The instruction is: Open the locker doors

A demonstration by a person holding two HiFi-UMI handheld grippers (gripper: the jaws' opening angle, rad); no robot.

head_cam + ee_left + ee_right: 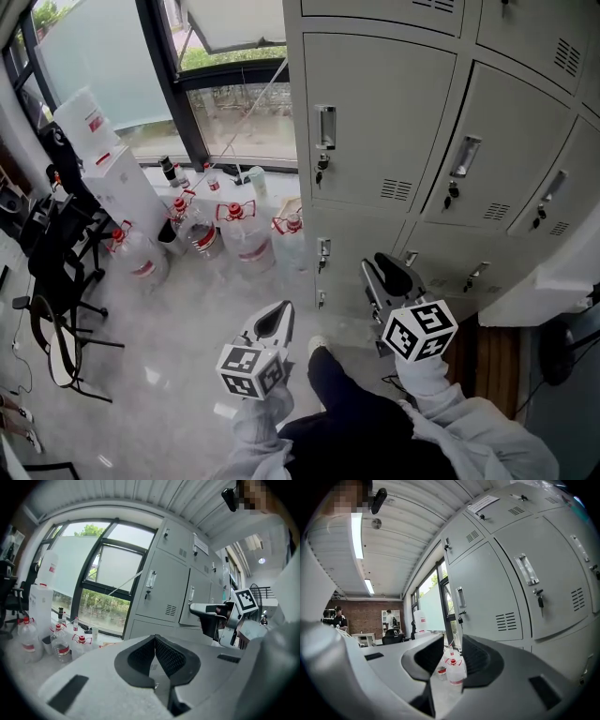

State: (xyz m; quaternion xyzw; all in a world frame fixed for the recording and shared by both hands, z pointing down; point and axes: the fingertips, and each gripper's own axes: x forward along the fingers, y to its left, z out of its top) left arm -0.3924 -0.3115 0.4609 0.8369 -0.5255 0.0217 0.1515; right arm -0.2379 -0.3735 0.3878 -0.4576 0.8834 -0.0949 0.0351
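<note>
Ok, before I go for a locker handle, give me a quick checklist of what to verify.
1. Locker doors all closed, none opened yet: ok.
2. Right claw open, nothing in it: ok.
3. Left claw open: not ok, its jaws are together.
4. Door handle unobstructed: ok.
5. Doors unlocked: cannot tell; a key hangs at the lock.

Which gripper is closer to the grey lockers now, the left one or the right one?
Right. The right gripper is in front of the lower doors of the lockers; the left gripper is further left, over the floor.
</note>
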